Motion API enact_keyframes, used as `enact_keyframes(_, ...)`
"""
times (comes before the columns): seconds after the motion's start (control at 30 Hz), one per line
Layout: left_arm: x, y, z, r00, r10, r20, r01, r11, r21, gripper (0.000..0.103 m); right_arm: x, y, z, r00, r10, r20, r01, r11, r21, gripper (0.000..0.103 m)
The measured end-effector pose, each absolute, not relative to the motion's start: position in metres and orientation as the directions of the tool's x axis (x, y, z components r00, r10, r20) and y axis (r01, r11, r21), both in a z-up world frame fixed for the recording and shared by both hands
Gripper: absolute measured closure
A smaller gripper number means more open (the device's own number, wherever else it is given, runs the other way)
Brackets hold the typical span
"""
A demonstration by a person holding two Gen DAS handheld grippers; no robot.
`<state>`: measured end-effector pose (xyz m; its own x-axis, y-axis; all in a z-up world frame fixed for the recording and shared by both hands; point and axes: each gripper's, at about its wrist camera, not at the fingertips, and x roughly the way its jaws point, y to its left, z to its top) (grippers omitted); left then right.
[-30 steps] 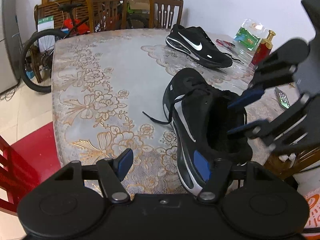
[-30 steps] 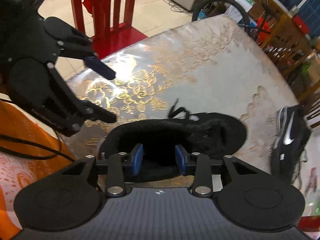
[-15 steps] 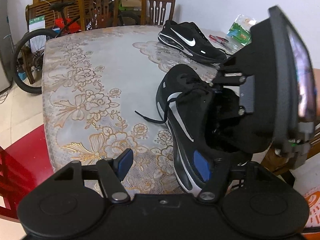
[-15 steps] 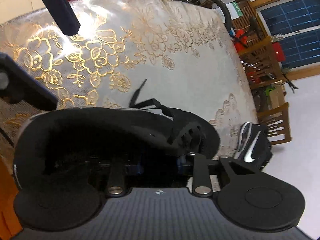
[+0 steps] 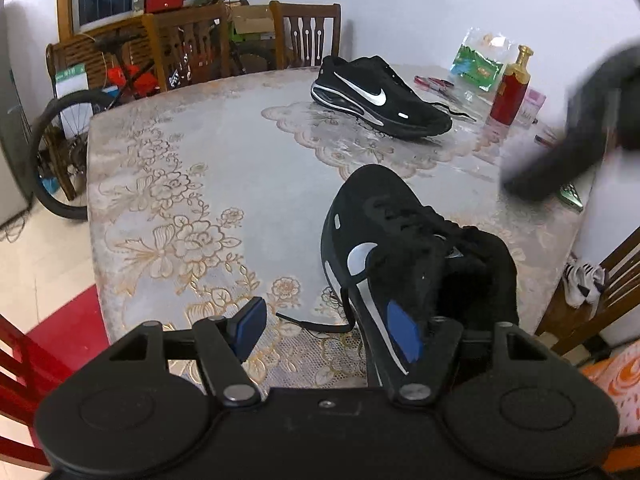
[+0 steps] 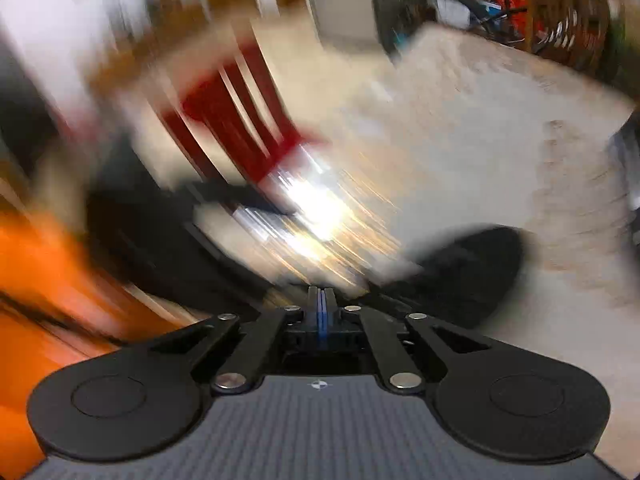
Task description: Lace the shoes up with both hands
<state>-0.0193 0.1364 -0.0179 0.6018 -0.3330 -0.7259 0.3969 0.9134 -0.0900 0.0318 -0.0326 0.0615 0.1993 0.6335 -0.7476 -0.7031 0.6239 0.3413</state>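
A black sneaker with white trim (image 5: 420,256) lies on the floral tablecloth, heel toward me, showing as a dark blur (image 6: 476,264) in the right wrist view. Its loose black lace (image 5: 312,325) trails off its left side. My left gripper (image 5: 326,332) is open, low over the table, its right pad (image 5: 404,338) at the sneaker's heel side and its left pad (image 5: 250,328) over the cloth. My right gripper (image 6: 320,312) is shut with the blue pads pressed together and nothing seen between them; it appears as a dark smear (image 5: 580,128) up at the right.
A second black sneaker (image 5: 376,96) sits at the far side of the table (image 5: 224,168). A red bottle (image 5: 510,92), a green packet (image 5: 476,64) and a phone (image 5: 572,196) lie at the right. Wooden chairs (image 5: 308,36), a bicycle (image 5: 68,148) and a red chair (image 5: 16,360) surround the table.
My right gripper has come out of the sneaker's opening, swung up and away to the right, and shut. The left gripper stays open beside the heel, and the lace now lies closer to it.
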Motion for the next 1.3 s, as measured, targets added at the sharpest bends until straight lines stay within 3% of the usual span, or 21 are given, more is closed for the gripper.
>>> enact_keyframes(0.1,-0.019,0.135,-0.016,0.605,-0.328,-0.726,0.395,0.915,-0.083,0.039,0.023,-0.040,0.081,0.325,0.624,-0.711,-0.717,0.653,0.245,0.103)
enact_keyframes(0.13,-0.021,0.135,-0.014,0.606,-0.328,-0.725,0.399,0.914,-0.080,0.039,0.023,-0.044,0.077,0.349,0.585,-0.732,-0.703,0.680,0.208,0.094)
enact_keyframes(0.17,-0.023,0.135,-0.013,0.605,-0.327,-0.726,0.404,0.912,-0.074,0.039,0.024,-0.049,0.070,0.358,0.539,-0.762,-0.686,0.706,0.178,0.078)
enact_keyframes(0.23,-0.027,0.134,-0.010,0.602,-0.322,-0.731,0.411,0.909,-0.061,0.039,0.024,-0.060,0.048,0.362,0.432,-0.826,-0.637,0.762,0.119,0.065)
enact_keyframes(0.33,-0.030,0.130,-0.007,0.596,-0.312,-0.740,0.412,0.910,-0.052,0.039,0.014,-0.074,0.023,0.366,0.382,-0.849,-0.576,0.809,0.115,0.062)
enact_keyframes(0.4,-0.029,0.127,-0.007,0.589,-0.302,-0.750,0.406,0.913,-0.049,0.039,0.005,-0.073,0.011,0.376,0.380,-0.845,-0.574,0.811,0.110,0.056)
enact_keyframes(0.47,-0.026,0.124,-0.007,0.578,-0.294,-0.761,0.398,0.916,-0.051,0.039,0.000,-0.064,0.002,0.391,0.346,-0.853,-0.604,0.796,0.046,0.042)
enact_keyframes(0.53,-0.025,0.123,-0.004,0.570,-0.292,-0.768,0.396,0.917,-0.054,0.039,0.000,-0.063,-0.006,0.376,0.329,-0.866,-0.611,0.791,0.035,0.037)
enact_keyframes(0.63,-0.026,0.120,0.001,0.549,-0.308,-0.777,0.402,0.912,-0.078,0.039,0.011,-0.072,-0.014,0.283,0.387,-0.877,-0.563,0.808,0.176,0.039)
enact_keyframes(0.73,-0.022,0.105,-0.001,0.549,-0.283,-0.786,0.401,0.915,-0.049,0.038,0.022,-0.081,-0.019,0.243,0.465,-0.851,-0.500,0.812,0.301,0.068)
enact_keyframes(1.07,0.046,0.060,-0.012,0.571,-0.192,-0.798,0.228,0.971,-0.070,0.035,0.091,-0.084,-0.037,0.395,0.458,-0.797,-0.325,0.881,0.344,0.071)
enact_keyframes(1.2,0.056,0.043,-0.005,0.612,-0.097,-0.785,0.173,0.985,0.013,0.034,0.121,-0.083,-0.046,0.430,0.445,-0.786,-0.212,0.895,0.391,0.075)
enact_keyframes(1.3,0.057,0.035,-0.003,0.624,-0.037,-0.781,0.129,0.990,0.056,0.032,0.132,-0.078,-0.041,0.409,0.464,-0.786,-0.229,0.886,0.403,0.074)
